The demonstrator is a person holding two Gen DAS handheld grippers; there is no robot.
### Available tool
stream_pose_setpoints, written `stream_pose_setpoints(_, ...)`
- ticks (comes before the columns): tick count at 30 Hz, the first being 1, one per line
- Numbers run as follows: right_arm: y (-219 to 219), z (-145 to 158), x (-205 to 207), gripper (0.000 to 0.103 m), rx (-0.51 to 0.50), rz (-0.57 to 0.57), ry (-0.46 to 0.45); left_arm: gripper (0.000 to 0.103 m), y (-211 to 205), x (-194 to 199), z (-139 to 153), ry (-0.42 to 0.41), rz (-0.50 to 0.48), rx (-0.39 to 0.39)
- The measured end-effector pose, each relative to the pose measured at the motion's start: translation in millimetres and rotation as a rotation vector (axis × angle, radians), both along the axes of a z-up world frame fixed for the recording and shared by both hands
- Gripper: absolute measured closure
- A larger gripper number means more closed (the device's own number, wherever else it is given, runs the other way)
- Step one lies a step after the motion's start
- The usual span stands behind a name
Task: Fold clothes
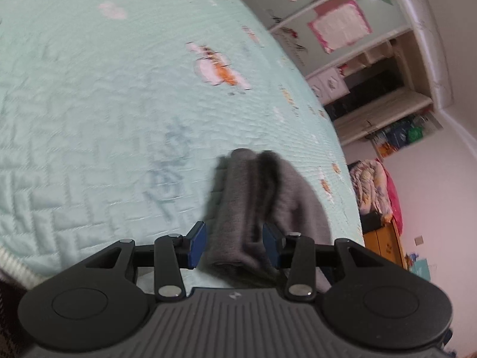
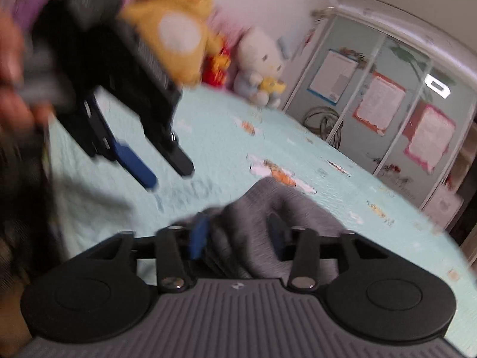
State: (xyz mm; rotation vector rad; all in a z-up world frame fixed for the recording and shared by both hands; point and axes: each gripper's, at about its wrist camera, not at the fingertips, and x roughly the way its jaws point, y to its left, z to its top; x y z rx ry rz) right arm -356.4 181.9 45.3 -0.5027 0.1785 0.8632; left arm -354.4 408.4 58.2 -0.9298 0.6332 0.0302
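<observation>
The bunched grey knit garment [image 1: 262, 208] is lying at lower centre on the quilted pale-green bed [image 1: 89, 119], folding unfinished; both hand-held grippers, left [image 1: 234, 246] and right [image 2: 237, 240], are standing apart, unclamped.

blurred hand [image 2: 12, 68] (frame edge)
</observation>
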Motion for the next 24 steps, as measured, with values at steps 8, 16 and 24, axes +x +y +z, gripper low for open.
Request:
stream_pose_setpoints(8, -98.9, 14.0, 23.1, 0.053, 0.31, -0.275, 0.277, 0.052, -63.1, 48.9, 45.9, -0.142, -0.254, 0.155)
stream_pose_setpoints(16, -148.5, -1.9, 52.9, 0.067, 0.45, -0.355, 0.453, 0.063, -55.9, 60.2, -1.6, -0.001, -0.229, 0.099)
stream_pose_setpoints(24, -72.6, -8.8, 14.8, 0.067, -0.033, -0.125, 0.057, 0.062, -51.4, 59.2, 2.3, 0.002, -0.246, 0.082)
